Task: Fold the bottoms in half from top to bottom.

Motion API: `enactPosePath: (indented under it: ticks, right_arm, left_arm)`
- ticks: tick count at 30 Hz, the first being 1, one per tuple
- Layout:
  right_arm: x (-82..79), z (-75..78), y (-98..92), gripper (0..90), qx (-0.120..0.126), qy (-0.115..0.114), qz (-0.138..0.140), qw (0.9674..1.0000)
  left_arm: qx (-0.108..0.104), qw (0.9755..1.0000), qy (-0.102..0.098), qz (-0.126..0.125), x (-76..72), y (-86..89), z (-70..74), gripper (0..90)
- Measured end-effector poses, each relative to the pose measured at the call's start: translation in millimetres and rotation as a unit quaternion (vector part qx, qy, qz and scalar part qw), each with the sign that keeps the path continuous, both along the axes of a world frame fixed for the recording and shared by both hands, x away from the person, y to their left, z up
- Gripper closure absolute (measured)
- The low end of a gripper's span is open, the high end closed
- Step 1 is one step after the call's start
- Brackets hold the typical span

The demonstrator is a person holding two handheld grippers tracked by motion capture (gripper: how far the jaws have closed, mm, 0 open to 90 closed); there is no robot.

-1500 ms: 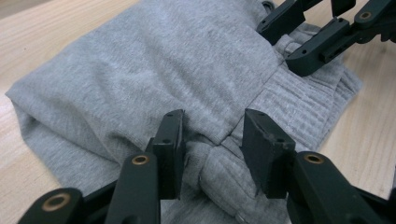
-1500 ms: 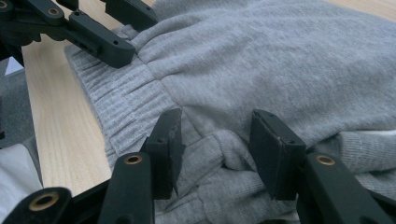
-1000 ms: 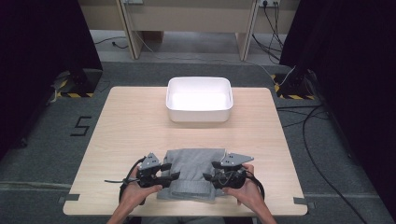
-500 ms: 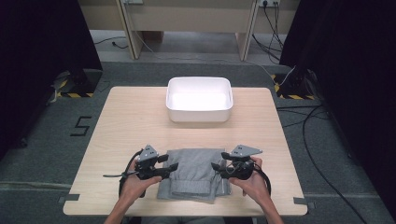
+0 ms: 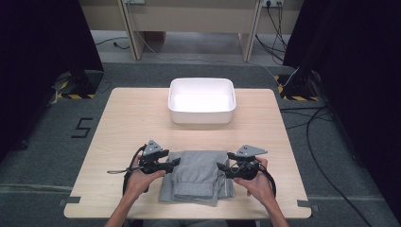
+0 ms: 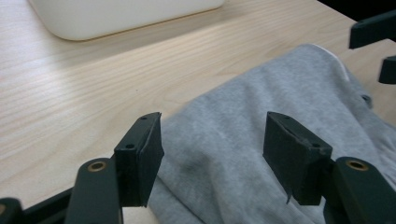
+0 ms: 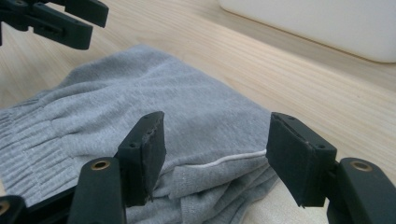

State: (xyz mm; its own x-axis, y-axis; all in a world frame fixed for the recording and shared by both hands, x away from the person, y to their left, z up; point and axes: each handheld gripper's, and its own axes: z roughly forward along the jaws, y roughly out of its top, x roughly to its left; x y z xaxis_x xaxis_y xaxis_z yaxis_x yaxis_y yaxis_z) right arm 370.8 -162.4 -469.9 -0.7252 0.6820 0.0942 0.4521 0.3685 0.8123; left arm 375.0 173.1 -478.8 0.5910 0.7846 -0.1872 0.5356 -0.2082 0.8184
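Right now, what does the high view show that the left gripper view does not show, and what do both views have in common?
The high view alone gives the person's hands, the floor mark 5 and the whole white bin from above. The left gripper view alone gives a close look at its open pads, with the cloth between them untouched. Both share the folded grey garment, the wooden table and the bin.

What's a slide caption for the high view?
Two hand-held grippers, left and right, open, flank a folded grey knit garment on the wooden table; white plastic tub beyond.
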Motion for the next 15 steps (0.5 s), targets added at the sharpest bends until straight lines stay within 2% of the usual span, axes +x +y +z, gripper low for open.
enactPosePath:
  ticks: [4, 12, 15]
  right_arm:
    - [0.6, -2.0, -0.2, 37.6, -0.013, -0.001, -0.002, 0.9999]
    - [1.2, -5.4, -1.1, 37.6, -0.019, 0.0, -0.002, 0.9998]
    - [0.5, -7.4, 0.3, 38.0, -0.024, 0.002, 0.002, 0.9997]
  left_arm:
    - [0.003, 1.0, 0.007, 0.002, 4.5, 0.6, -5.0, 36.1]
    - [0.007, 0.9998, 0.014, 0.01, 10.2, 2.4, -15.1, 37.0]
    - [0.017, 0.9997, 0.014, 0.006, 11.6, 0.5, -19.6, 38.5]
